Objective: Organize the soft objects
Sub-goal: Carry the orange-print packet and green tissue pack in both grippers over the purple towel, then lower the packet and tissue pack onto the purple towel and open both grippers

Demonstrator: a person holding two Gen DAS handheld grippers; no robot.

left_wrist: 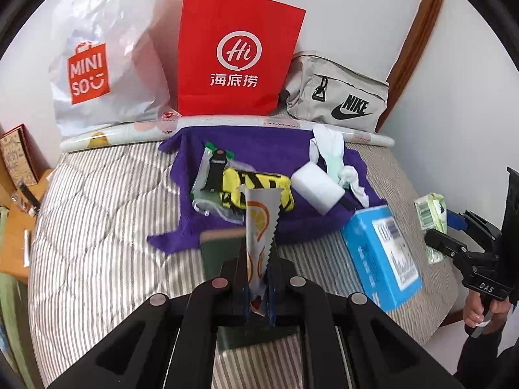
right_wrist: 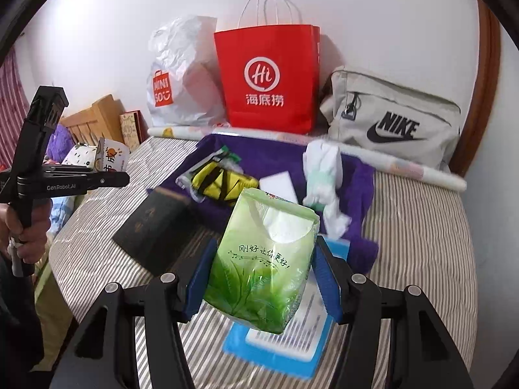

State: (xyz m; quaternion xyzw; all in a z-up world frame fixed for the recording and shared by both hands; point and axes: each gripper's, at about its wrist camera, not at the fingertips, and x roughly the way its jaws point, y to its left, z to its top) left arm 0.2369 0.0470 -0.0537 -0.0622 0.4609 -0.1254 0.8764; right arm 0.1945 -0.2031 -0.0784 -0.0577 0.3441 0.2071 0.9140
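In the left wrist view my left gripper is shut on a thin white sachet with orange slices, held upright above the striped bed. My right gripper is shut on a green pack of tissues, its blue pads pressing both sides, above a blue box. The right gripper with the tissue pack also shows at the right edge of the left wrist view. A purple towel holds a yellow item in plastic, a white block and a white-and-mint cloth.
A white Miniso bag, a red paper bag and a grey Nike pouch stand against the wall behind a rolled mat. A dark booklet lies on the bed. A wooden bedside table is at the left.
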